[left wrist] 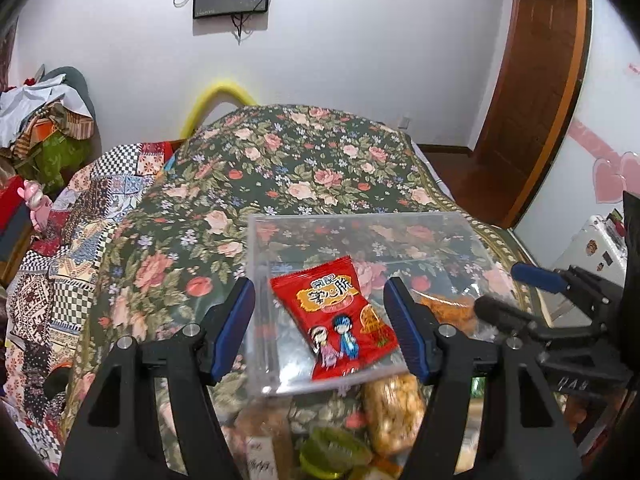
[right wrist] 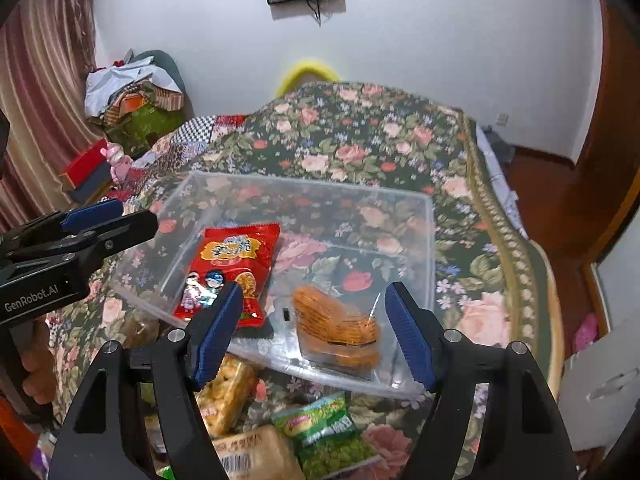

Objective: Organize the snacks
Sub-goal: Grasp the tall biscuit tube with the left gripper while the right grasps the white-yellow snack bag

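Jaws of both grippers, left (left wrist: 320, 328) and right (right wrist: 314, 334), stand released above the box (right wrist: 430, 240). Risk: loose packets (right wrist: 326, 432) on the bed slip when pinched.

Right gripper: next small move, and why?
Probably lower the right gripper toward the green snack packet lying outside the clear plastic bin and close on it. Both grippers are open and empty; the bin already holds the red cartoon-print snack packet and the clear packet of orange crackers, while the green packet sits nearest, just below the right fingers.
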Tool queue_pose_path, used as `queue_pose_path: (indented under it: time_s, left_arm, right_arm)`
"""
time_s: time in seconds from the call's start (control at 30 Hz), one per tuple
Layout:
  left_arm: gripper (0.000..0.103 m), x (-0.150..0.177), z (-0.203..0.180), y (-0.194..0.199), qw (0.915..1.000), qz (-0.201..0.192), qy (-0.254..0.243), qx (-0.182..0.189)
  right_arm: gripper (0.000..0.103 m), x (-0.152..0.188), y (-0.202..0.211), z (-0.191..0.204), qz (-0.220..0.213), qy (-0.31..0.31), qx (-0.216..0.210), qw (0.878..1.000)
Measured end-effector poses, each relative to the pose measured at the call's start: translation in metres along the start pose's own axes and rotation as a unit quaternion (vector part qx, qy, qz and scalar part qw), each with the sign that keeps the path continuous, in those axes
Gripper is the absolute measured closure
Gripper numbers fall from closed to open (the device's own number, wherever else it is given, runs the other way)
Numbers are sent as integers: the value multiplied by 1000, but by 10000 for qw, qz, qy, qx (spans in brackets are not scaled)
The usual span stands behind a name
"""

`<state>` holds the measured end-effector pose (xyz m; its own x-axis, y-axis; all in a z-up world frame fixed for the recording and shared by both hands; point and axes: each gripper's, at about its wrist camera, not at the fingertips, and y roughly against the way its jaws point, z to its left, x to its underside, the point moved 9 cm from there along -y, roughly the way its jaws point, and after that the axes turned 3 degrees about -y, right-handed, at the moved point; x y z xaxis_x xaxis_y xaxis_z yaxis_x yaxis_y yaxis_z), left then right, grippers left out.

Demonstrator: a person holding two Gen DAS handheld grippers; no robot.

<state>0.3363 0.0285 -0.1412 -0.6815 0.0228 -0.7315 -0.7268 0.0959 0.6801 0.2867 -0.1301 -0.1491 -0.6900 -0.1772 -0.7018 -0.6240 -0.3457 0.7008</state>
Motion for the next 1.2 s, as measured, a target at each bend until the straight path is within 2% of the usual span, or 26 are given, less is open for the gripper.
queue_pose_path:
  time_s: [0.17,0.3,0.53,0.67,0.77,0.97,1.2]
  left_arm:
    - [29,11,12,35,9999,-106,46,5]
    - [26,26,25,58,9998,-117,123,-49]
    - [25,61,40,75,9997,39,233,-93]
    - [25,87,47,73,9992,210,297,-154]
    - [25,108,52,66,9982,416,408,-126]
    - [25,140,54,54,9965,679,478,-95]
    - [25,164,47,27,9939,975,521,23]
  right_arm:
    - [31,0,35,2,-305,71,52,9995]
    - [26,7,56,0,-471,-31,20,9989]
    - [25,34,72,-10,-430,-180,73,9989]
    - [25,57,71,-16,-259,-257,123,9993]
    - [20,77,68,-17,-90,-319,134,9994]
    - [20,114,55,-14,276,-454,138,9985]
    - [20,125,47,-6,356,-522,86,9980]
